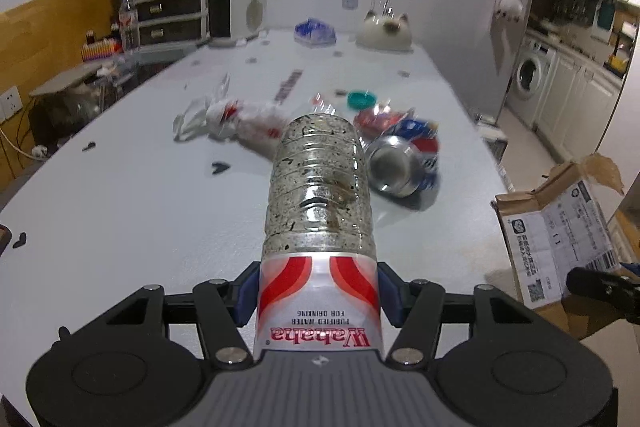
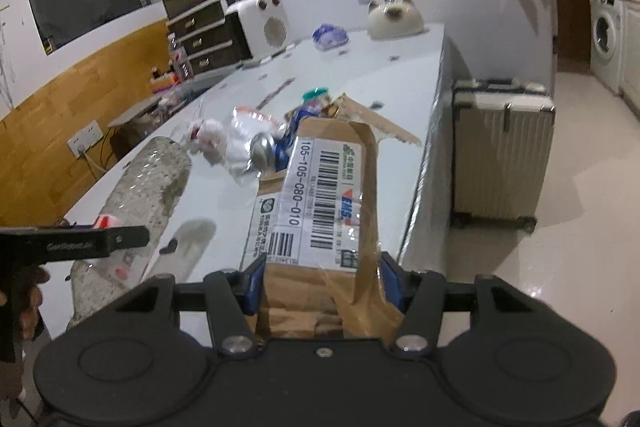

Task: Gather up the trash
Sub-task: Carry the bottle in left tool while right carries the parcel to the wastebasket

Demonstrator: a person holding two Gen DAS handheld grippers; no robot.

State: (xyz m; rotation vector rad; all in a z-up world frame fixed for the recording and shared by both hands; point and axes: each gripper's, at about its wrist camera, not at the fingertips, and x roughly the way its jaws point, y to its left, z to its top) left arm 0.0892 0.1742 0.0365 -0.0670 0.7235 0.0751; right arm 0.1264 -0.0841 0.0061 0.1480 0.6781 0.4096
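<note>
My left gripper (image 1: 318, 293) is shut on a clear plastic water bottle (image 1: 320, 195) with a red and white label, held base forward above the white table (image 1: 120, 211). The bottle also shows in the right wrist view (image 2: 148, 183) at the left. My right gripper (image 2: 320, 285) is shut on a torn brown cardboard parcel box (image 2: 320, 195) with a shipping label, held over the table's near right edge; it shows in the left wrist view (image 1: 560, 227) at the right. More trash lies mid-table: a crushed can (image 1: 400, 163), crumpled plastic bags (image 1: 236, 123) and a teal lid (image 1: 361, 99).
A white heater (image 1: 236, 5), a drawer unit (image 1: 168, 7), a blue bag (image 1: 315, 31) and a cat-shaped white object (image 1: 384, 33) stand at the table's far end. A white suitcase (image 2: 500, 155) stands on the floor right of the table. A washing machine (image 2: 604, 35) is far right.
</note>
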